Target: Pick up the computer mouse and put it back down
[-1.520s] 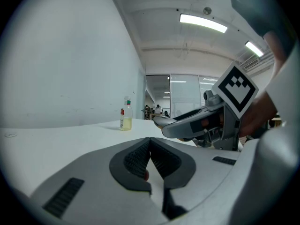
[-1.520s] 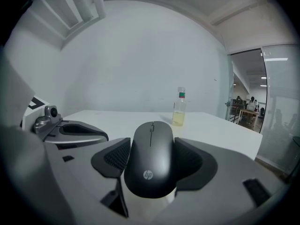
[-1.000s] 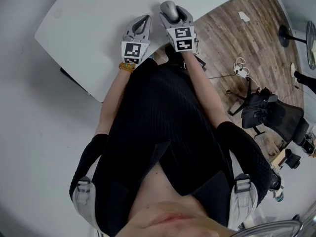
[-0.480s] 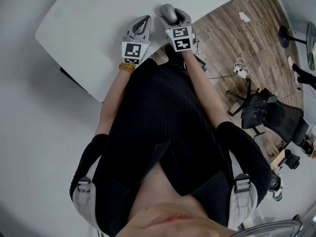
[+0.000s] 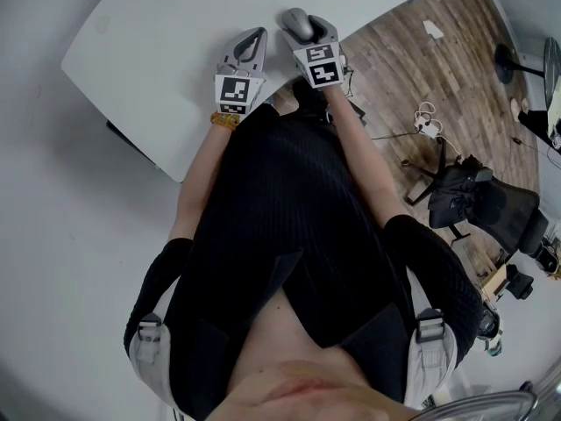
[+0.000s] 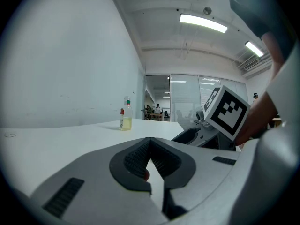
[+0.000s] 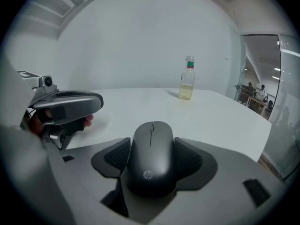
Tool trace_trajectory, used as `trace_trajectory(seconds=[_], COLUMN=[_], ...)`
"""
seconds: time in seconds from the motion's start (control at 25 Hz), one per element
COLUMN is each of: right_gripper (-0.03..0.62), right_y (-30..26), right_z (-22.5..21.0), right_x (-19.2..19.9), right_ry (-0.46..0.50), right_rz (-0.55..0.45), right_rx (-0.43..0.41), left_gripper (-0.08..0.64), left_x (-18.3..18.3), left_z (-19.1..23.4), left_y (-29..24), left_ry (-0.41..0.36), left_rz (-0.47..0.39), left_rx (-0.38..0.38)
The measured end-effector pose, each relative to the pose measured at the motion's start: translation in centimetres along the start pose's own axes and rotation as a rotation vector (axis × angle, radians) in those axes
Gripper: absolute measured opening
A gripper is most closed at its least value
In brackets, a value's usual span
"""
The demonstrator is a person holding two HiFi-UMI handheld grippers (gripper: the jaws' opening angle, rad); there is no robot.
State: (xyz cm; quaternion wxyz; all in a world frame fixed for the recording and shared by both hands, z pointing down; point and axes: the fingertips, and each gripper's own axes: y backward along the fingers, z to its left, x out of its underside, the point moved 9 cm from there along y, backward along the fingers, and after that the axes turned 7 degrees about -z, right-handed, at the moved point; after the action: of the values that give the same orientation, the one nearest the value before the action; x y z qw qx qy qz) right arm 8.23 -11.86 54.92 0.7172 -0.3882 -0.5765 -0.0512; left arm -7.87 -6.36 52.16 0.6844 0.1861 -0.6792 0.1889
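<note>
One black computer mouse (image 7: pixel 151 165) is clamped between the pads of your right hand-held gripper (image 7: pixel 152 144), at the near edge of the bench (image 7: pixel 220 121). Your left hand-held gripper (image 6: pixel 150 144), also at that near edge, is clenched on nothing. Toward the bench's far side stands a bottle (image 7: pixel 187 84).

The mouse (image 7: pixel 151 158) sits between the jaws of the right tool (image 5: pixel 304 26), with the left tool (image 5: pixel 252 42) just beside it on the left. A bottle (image 7: pixel 187 84) stands behind them on the worktop (image 5: pixel 166 51).
</note>
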Motion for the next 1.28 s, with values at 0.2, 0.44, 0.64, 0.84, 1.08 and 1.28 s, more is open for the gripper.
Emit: trace_trajectory(seconds=[0.2,0.44,0.64,0.84,1.08,1.28], right_gripper=[0.281,0.281,0.281,0.281,0.281,0.281], right_y=[-0.3,-0.3,-0.7,-0.9,-1.3,-1.4], right_z=[0.1,0.1,0.0,-0.2,-0.7,-0.9], right_x=[0.0,0.1,-0.1,-0.1,0.1,0.4], right_ry=[0.009,0.010,0.003,-0.015,-0.009,-0.016], right_rz=[0.017,0.026,0.049,0.077,0.081,0.088], right_rx=[-0.007,-0.010,-0.021,-0.041,-0.045,-0.050], left_gripper=[0.012,0.012,0.012,0.012,0.013,0.014], left_x=[0.0,0.1,0.0,0.1,0.1,0.2], left_z=[0.1,0.0,0.3,0.2,0.3,0.2], left_y=[0.0,0.0,-0.1,-0.2,-0.2,-0.2], left_ry=[0.000,0.000,0.001,0.000,0.002,0.000], left_rz=[0.001,0.002,0.001,0.002,0.001,0.002], left_rx=[0.000,0.000,0.001,0.002,0.001,0.002])
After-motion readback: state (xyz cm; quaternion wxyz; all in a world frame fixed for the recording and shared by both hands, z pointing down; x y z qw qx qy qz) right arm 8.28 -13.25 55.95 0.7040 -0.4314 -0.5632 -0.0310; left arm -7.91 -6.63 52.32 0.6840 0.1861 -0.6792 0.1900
